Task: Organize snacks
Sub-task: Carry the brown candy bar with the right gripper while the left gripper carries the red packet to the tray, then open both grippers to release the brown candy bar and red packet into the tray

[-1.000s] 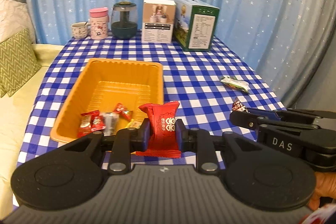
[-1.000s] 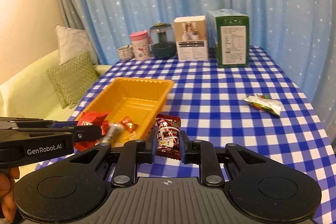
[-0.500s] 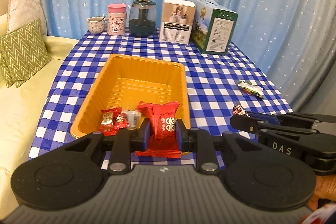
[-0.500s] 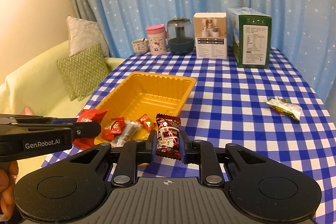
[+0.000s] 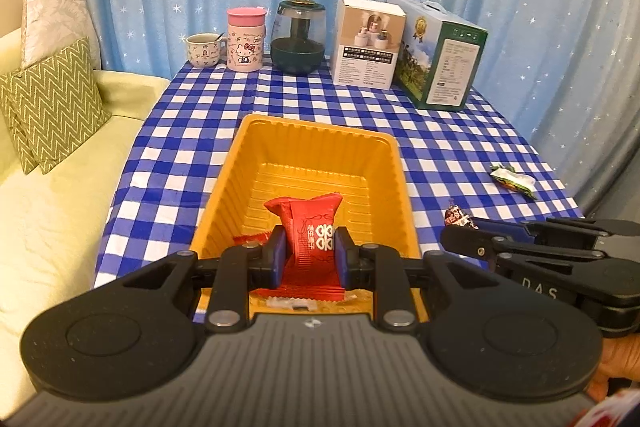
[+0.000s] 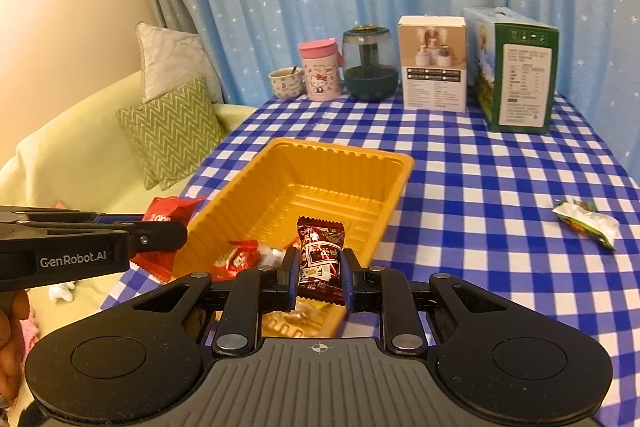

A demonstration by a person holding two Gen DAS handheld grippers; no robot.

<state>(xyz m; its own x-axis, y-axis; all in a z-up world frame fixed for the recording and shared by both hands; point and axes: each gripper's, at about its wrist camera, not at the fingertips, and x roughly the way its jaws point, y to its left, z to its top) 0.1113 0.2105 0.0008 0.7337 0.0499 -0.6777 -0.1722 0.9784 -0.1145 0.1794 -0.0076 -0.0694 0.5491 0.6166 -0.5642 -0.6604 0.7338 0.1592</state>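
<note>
Beside tray [image 6: 394, 183] — green-white packet [image 6: 587, 221], apart

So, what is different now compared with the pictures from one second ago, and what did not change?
Both grippers moved forward and leftward toward the orange tray. The left gripper now holds its red snack packet over the tray's near end, and the right gripper holds its dark red candy there too. Neither snack was let go. The green-white snack on the checkered tablecloth stayed put.
</note>
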